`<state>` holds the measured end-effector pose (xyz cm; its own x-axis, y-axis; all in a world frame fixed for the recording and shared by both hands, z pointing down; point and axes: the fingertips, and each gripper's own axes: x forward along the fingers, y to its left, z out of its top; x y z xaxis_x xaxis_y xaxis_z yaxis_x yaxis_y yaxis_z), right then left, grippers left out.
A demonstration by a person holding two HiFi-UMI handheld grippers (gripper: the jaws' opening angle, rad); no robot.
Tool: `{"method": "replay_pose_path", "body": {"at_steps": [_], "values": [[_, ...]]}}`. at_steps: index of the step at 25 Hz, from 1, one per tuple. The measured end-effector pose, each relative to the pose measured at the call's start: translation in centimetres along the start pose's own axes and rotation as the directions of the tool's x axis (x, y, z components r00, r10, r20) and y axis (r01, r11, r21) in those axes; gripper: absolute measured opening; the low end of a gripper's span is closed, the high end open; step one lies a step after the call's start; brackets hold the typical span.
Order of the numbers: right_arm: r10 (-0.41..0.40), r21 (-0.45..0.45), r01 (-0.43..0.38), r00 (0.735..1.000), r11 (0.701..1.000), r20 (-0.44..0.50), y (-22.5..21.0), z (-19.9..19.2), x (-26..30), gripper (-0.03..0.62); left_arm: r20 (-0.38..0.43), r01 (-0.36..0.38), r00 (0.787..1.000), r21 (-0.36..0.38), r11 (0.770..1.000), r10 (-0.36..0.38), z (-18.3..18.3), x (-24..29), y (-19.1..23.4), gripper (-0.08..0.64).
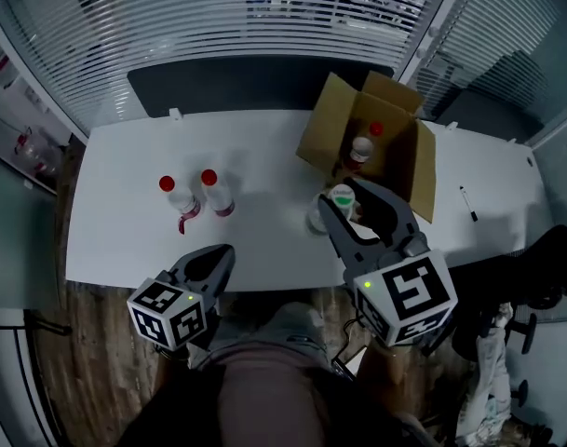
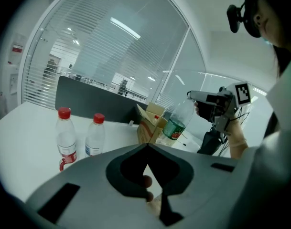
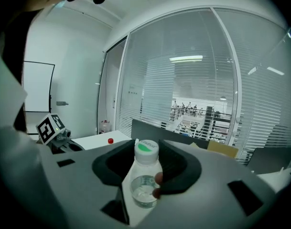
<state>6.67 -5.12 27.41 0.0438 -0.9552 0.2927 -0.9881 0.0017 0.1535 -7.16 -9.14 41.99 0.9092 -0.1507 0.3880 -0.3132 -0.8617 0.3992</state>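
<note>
My right gripper (image 1: 346, 196) is shut on a clear bottle with a green-topped cap (image 1: 340, 196), held above the table's front right, just in front of an open cardboard box (image 1: 325, 128). In the right gripper view the bottle (image 3: 144, 178) stands cap-up between the jaws of the right gripper (image 3: 146, 163). A red-capped bottle (image 1: 362, 147) lies inside the box. Two red-capped bottles (image 1: 178, 200) (image 1: 214, 191) stand upright on the white table (image 1: 264, 138) at the left. My left gripper (image 1: 222, 252) hangs shut and empty at the table's front edge; its jaws meet in the left gripper view (image 2: 147, 149).
A black pen (image 1: 467, 203) lies on the table right of the box. A dark partition panel (image 1: 227, 82) runs behind the table, with glass walls and blinds beyond. A black chair (image 1: 553, 268) stands at the right. The floor in front is wood.
</note>
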Motion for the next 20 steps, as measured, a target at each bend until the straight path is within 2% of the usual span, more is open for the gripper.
{"method": "replay_pose_path", "body": {"at_steps": [7, 20], "values": [[0.049, 0.008, -0.049, 0.999, 0.999, -0.013, 4.4, -0.1, 3.0, 0.169, 0.015, -0.033, 0.999, -0.011, 0.999, 0.033, -0.4, -3.4, 2.8, 0.008], [0.195, -0.012, -0.196, 0.98, 0.981, -0.028, 13.4, 0.0, 7.8, 0.168, 0.063, -0.115, 0.991, -0.053, 0.992, 0.118, -1.6, -9.5, 7.5, 0.008]]}}
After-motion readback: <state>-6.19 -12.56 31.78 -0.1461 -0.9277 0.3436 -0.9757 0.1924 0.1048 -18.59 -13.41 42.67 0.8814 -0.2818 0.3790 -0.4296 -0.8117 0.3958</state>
